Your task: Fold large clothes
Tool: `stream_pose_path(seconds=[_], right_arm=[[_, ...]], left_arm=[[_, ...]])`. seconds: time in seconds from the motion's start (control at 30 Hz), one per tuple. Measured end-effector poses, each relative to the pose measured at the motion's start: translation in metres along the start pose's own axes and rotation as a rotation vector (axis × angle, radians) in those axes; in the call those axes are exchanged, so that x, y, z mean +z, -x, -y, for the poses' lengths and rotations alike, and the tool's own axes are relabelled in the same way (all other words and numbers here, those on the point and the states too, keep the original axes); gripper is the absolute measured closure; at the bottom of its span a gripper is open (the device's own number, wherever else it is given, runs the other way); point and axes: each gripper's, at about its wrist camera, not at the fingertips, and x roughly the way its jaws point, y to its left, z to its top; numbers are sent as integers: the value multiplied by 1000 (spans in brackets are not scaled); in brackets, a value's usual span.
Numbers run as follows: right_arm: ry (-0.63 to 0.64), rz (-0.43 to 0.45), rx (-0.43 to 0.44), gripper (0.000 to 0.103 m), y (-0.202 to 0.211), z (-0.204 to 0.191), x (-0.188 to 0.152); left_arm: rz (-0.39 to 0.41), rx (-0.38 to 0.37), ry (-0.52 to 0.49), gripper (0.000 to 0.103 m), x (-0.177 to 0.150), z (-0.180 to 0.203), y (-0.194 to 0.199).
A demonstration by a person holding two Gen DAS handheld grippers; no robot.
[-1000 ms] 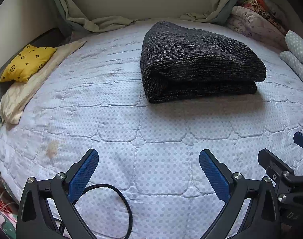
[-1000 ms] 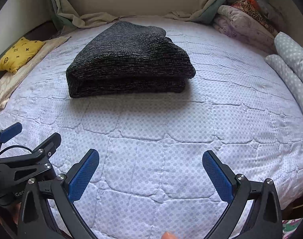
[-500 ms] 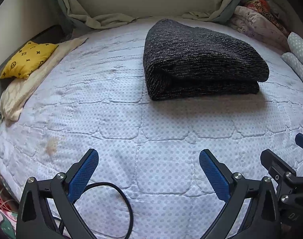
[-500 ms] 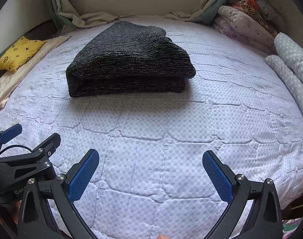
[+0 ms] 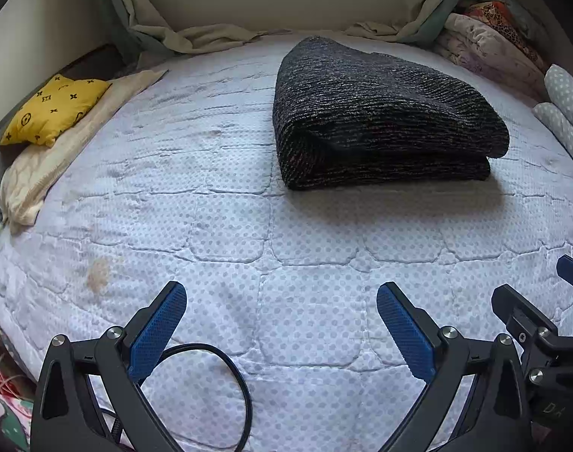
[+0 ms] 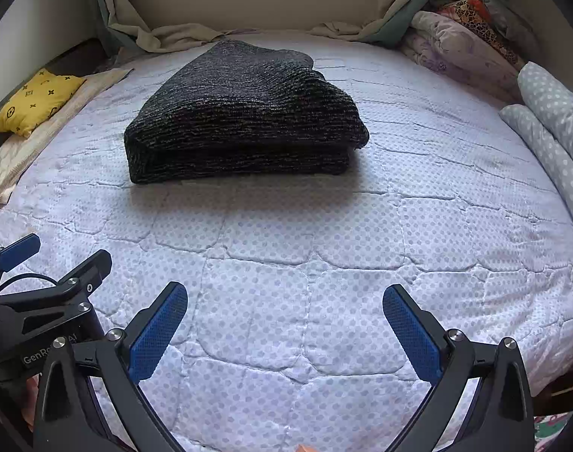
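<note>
A dark knitted garment (image 5: pixel 380 113) lies folded in a thick bundle on the white quilted mattress (image 5: pixel 248 226), towards the far side. In the right wrist view the same garment (image 6: pixel 245 113) sits left of centre on the mattress (image 6: pixel 361 245). My left gripper (image 5: pixel 280 312) hovers over the near edge of the bed, open, nothing between its blue pads. My right gripper (image 6: pixel 284 316) is beside it, also open and empty. Each gripper shows at the edge of the other's view: the right one (image 5: pixel 542 320) and the left one (image 6: pixel 49 278). Both stay well short of the garment.
A yellow patterned cushion (image 5: pixel 52 107) rests on a cream cloth (image 5: pixel 52 162) at the left edge. Piled bedding (image 5: pixel 489 49) and a dotted grey roll (image 6: pixel 550 120) line the right side. Curtains hang at the far wall. A black cable (image 5: pixel 211 384) loops under the left gripper.
Both grippers have stayed open and nearly still. The left view has shifted slightly, so the garment sits a little lower in the frame.
</note>
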Motion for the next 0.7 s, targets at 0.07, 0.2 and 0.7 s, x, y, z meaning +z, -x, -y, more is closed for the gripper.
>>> stream_pose_path(seconds=[0.07,0.2,0.7], right_arm=[[-1,-1,-1,0,0,0,0],[0,2,-2,0,0,0,0],[-3,3,-10,0,1,2,0]], left_arm=[[0,0,0,0,0,0,0],[0,-1,-1,0,0,0,0],[2,2,6,0,0,-1,1]])
